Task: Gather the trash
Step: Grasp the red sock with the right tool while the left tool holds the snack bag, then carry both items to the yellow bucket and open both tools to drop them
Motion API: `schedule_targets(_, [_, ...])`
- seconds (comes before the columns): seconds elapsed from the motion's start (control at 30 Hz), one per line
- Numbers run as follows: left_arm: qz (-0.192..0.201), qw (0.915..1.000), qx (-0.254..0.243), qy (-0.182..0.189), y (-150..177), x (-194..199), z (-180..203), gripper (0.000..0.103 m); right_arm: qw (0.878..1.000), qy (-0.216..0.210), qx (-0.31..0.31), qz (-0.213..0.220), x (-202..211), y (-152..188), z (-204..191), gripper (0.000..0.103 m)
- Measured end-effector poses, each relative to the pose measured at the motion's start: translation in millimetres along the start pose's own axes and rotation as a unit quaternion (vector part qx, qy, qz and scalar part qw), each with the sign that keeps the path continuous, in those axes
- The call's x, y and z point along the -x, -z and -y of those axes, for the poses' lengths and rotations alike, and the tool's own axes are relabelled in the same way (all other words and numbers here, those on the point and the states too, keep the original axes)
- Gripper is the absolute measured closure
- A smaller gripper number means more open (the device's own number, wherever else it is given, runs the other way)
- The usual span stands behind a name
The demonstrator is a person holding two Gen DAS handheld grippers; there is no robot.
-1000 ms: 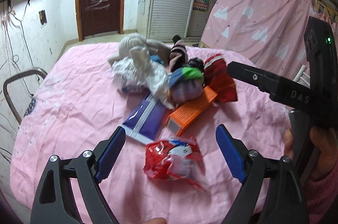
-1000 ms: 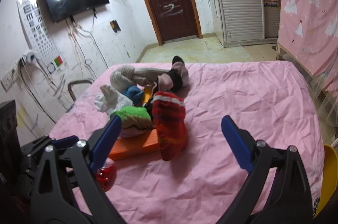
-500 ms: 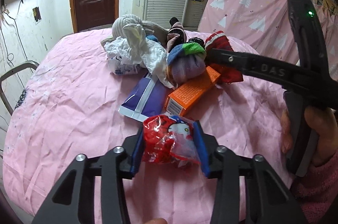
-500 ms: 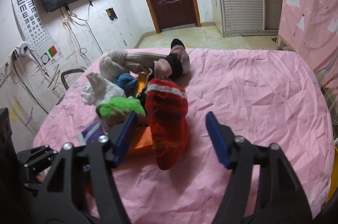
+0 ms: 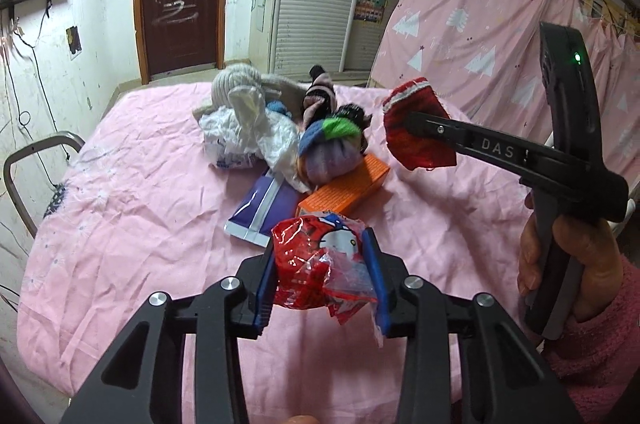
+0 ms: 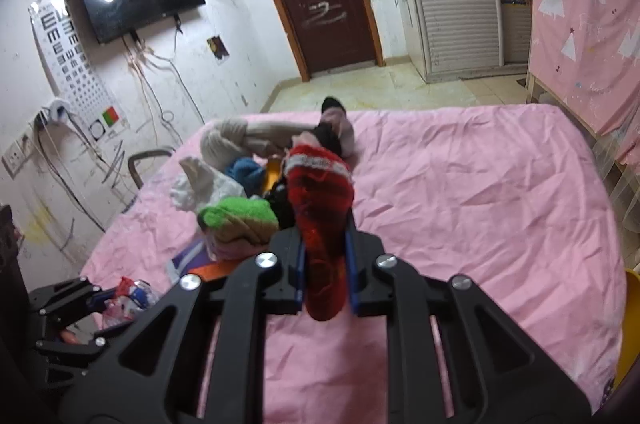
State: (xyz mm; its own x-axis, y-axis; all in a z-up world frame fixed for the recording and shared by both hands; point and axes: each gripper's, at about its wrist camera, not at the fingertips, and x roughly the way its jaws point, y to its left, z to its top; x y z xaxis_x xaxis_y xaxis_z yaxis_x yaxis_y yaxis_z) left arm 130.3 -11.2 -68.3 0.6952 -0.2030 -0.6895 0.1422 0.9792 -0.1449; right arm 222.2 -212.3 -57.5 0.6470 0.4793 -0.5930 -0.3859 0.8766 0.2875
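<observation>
My left gripper is shut on a crumpled red snack wrapper and holds it above the pink bed. My right gripper is shut on a red striped sock, lifted off the pile; the sock also shows in the left wrist view. On the bed lie an orange box, a purple packet and a white plastic bag. The left gripper with the wrapper shows at the lower left of the right wrist view.
A pile of socks and knitwear lies mid-bed: a green-and-purple sock ball, a beige knit item, a pink-and-black sock. A metal chair frame stands left of the bed. A pink curtain hangs on the right.
My left gripper closed on the red wrapper and lifted it. My right gripper closed on the red sock and raised it off the pile.
</observation>
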Motion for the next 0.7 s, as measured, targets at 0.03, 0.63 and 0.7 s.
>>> schedule_targets(0.03, [0.003, 1.0000, -0.001, 0.000, -0.5, 2.6, 1.6, 0.073, 1.000, -0.001, -0.002, 0.005, 4.6, -0.1, 1.7, 0.088])
schedule_targets(0.63, [0.042, 0.9974, -0.053, 0.025, -20.8, 24.0, 74.0, 0.073, 0.994, 0.019, -0.061, 0.085, 88.3, 12.1, 60.7, 0.088])
schedule_targets(0.7, [0.043, 0.9966, -0.063, 0.032, -22.9, 22.8, 85.4, 0.073, 0.993, 0.024, -0.070, 0.092, 97.3, 15.1, 70.0, 0.088])
